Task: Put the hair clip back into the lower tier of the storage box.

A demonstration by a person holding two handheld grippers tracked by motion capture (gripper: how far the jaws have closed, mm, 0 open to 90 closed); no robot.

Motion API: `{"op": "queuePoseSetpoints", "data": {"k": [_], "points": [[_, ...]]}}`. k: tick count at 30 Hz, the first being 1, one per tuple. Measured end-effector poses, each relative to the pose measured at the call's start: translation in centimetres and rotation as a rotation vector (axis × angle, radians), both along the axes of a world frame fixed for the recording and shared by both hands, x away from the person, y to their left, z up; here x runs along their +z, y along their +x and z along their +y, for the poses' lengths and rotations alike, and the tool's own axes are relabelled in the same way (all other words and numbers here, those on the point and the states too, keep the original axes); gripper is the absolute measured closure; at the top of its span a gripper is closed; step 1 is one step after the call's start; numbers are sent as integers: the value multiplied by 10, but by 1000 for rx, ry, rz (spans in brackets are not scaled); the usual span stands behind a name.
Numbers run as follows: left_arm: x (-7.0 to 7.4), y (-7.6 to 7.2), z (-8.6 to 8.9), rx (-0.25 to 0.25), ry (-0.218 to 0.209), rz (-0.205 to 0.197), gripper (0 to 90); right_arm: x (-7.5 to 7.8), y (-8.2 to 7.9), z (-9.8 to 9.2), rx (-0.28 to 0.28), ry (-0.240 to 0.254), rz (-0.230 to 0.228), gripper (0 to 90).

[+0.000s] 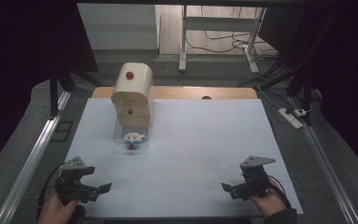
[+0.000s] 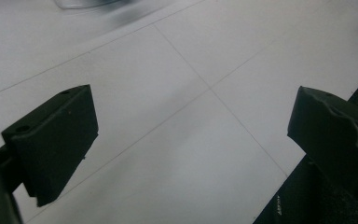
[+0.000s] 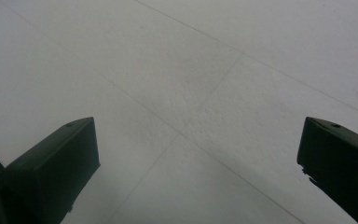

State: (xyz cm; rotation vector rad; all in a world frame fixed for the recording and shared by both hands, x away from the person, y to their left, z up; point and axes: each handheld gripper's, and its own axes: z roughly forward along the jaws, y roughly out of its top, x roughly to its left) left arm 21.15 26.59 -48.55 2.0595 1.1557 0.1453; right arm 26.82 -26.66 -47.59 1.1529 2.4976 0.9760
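Waiting at the near edge of the white table (image 1: pixel 182 140), both hands seem to be at the starting step, with nothing picked up yet. The nearest thing to work on is the cream bread box (image 1: pixel 131 93), which stands upright toward the far left of the table, well apart from both grippers, with a red knob (image 1: pixel 129 75) on its rounded lid. In front of it, touching its base, sits a clear tray (image 1: pixel 130 135) holding a small toy I cannot make out. The next move likely calls for a long reach forward, the left hand having the shorter path. The left gripper (image 1: pixel 103 190) rests low at the near left, pointing inward, jaws spread wide and empty. The right gripper (image 1: pixel 229 189) mirrors it at the near right, jaws likewise released.
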Motion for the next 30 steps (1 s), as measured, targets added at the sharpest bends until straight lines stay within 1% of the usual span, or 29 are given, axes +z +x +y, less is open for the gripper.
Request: {"op": "queuePoseSetpoints", "data": {"k": [3, 4, 6, 10, 12, 19, 25, 30], "points": [[0, 0, 0, 0, 0, 1, 16, 0, -2, -6, -18, -2, -1, 0], [0, 0, 0, -1, 1, 1, 16, 0, -3, -7, -31, 0, 7, 0], [0, 0, 0, -1, 1, 1, 16, 0, -5, -10, -49, 6, 5, 0], [0, 0, 0, -2, 2, 1, 16, 1, -9, -16, -72, 1, 5, 0], [0, 0, 0, -2, 3, 0, 16, 1, -9, -19, -78, 3, -1, 0], [0, 0, 0, -2, 3, -1, 16, 1, -14, -29, -102, 5, 2, 0], [0, 0, 0, -1, 3, -1, 15, 2, -18, -37, -125, 25, 12, 0], [0, 0, 0, 0, 1, 0, 15, 4, -21, -43, -141, 46, 12, 0]]}}
